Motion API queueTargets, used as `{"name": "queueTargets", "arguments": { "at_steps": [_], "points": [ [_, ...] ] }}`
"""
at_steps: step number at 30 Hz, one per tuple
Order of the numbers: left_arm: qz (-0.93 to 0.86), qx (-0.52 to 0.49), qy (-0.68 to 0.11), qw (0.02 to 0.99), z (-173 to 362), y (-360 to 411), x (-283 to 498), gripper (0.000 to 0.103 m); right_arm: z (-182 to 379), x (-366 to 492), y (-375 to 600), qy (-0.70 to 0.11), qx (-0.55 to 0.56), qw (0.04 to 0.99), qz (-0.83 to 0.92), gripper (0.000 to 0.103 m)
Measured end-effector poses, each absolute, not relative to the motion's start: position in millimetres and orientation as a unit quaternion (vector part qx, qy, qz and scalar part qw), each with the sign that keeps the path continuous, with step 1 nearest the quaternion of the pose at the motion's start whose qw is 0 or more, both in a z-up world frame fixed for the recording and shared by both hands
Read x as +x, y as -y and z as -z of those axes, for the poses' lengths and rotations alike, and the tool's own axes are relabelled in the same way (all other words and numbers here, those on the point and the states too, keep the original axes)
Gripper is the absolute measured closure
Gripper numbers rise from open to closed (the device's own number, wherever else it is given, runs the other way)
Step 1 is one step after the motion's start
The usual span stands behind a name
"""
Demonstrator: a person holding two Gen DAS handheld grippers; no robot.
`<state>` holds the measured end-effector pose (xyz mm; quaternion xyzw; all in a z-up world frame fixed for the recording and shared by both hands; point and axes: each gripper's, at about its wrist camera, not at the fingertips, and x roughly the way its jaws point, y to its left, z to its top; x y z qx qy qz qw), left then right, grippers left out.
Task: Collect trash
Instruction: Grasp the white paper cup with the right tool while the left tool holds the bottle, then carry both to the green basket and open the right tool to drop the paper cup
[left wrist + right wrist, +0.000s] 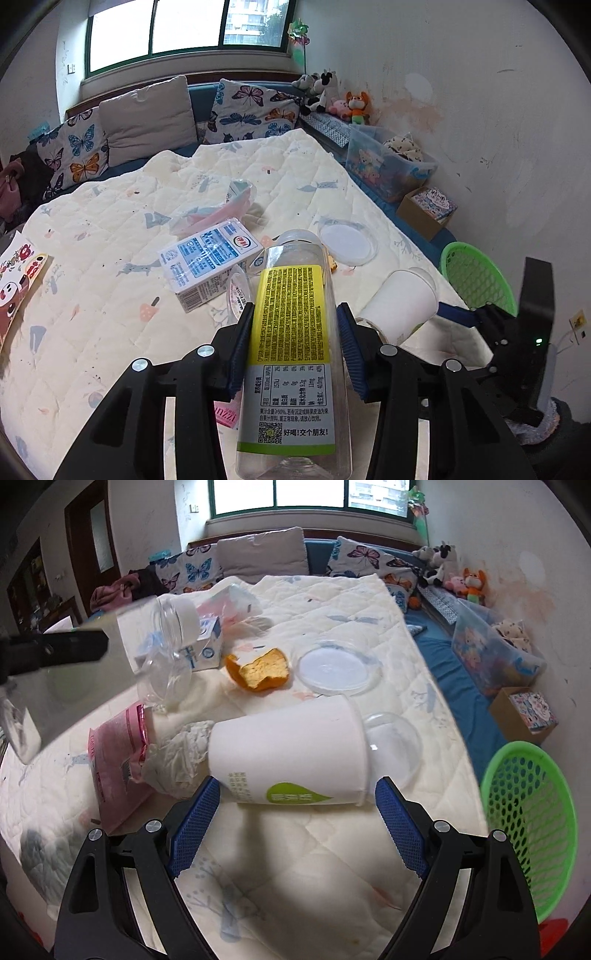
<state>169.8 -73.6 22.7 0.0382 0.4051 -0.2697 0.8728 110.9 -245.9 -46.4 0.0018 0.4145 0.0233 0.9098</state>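
Note:
My left gripper (293, 314) is shut on a clear plastic bottle (291, 354) with a yellow label, held above the bed; the bottle also shows in the right wrist view (147, 635). My right gripper (297, 794) is open, its blue pads on either side of a white paper cup (291, 753) lying on its side on the quilt. The cup also shows in the left wrist view (400, 306). A green mesh basket (532, 819) stands at the bed's right edge.
On the quilt lie a milk carton (210, 266), an orange peel (260, 670), a clear round lid (338, 668), a clear dome lid (393, 746), a pink wrapper (118, 760), crumpled tissue (173, 757) and a plastic bag (221, 206). Pillows, toys and boxes line the far edges.

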Motion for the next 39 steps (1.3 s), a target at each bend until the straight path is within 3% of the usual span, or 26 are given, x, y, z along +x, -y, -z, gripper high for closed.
{"name": "queueTargets", "arguments": {
  "at_steps": [20, 24, 26, 39],
  "points": [
    [0.263, 0.025, -0.405, 0.875, -24, 60, 161, 0.06, 56, 122, 227, -0.405, -0.008, 0.914, 0.026, 0.01],
    [0.263, 0.025, -0.406, 0.875, -27, 60, 159, 0.06, 60, 127, 233, -0.406, 0.008, 0.913, 0.037, 0.011],
    [0.264, 0.028, -0.403, 0.876, -29, 60, 156, 0.06, 59, 126, 235, -0.403, 0.019, 0.914, 0.04, 0.017],
    [0.271, 0.028, -0.388, 0.88, -41, 63, 142, 0.06, 27, 98, 251, -0.365, 0.053, 0.929, 0.017, 0.018]
  ]
}}
